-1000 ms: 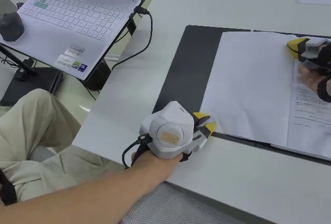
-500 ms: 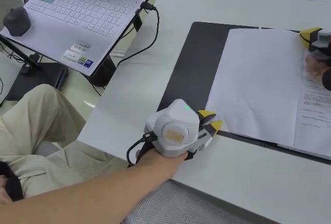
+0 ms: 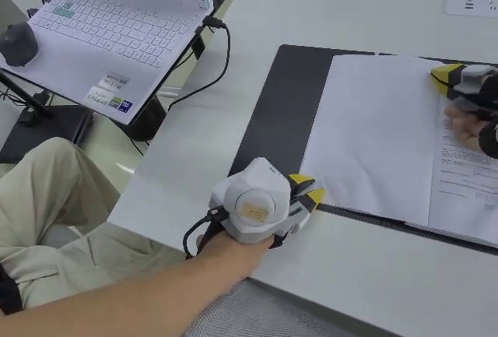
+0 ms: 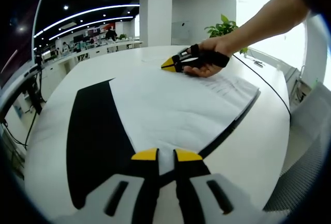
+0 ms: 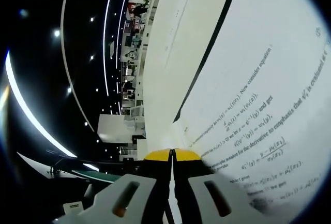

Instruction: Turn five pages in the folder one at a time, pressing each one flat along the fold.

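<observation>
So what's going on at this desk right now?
A person is working on an open folder with two handheld grippers. The left gripper sits at the near corner of the blank page, jaws almost together; whether it pinches the paper is unclear. The right gripper, jaws shut, is down near the fold at the far end, by the printed page.

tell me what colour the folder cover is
The folder cover is black, best seen in the head view.

The left gripper (image 3: 308, 187), on a bare forearm (image 3: 156, 298) stretched forward, has fingers (image 4: 145, 155) seemingly a sliver apart; the right gripper (image 3: 445, 75) presses its fingers together.
</observation>
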Demonstrator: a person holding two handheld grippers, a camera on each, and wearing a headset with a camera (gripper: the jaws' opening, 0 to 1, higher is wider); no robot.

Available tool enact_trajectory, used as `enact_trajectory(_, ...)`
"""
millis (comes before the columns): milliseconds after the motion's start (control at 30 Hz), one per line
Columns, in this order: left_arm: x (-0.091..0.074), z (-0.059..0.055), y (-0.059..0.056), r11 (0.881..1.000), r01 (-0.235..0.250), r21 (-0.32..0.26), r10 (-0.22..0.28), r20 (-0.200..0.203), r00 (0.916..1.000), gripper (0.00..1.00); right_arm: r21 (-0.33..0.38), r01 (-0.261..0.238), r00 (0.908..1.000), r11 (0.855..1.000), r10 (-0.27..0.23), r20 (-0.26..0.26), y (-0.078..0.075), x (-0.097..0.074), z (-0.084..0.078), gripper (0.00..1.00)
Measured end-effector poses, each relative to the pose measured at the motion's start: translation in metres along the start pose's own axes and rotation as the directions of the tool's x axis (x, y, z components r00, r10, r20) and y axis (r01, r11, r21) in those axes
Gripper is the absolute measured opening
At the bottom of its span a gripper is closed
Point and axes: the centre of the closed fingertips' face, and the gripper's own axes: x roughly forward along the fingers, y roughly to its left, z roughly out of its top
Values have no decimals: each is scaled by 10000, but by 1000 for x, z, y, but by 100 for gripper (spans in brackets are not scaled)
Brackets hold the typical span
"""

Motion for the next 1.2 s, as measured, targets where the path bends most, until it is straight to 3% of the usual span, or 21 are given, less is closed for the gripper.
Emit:
enact_trajectory(967, -1, -1, -3, 9999, 17, 116, -16, -50, 10000, 9, 459, -172, 9913, 9988, 231, -1297, -11, -63, -69, 0)
enact_trajectory(1033, -1, -1, -3, 9999, 13, 126, -13, -30, 10000, 9, 465, -178, 9852, 9988, 254, -1696, -12, -71, -83, 0)
enact_trajectory(1200, -1, -1, -4, 9998, 21, 184, -21, -11, 10000, 9, 265, -139, 9812, 9996, 187, -1920, -18, -82, -98, 0)
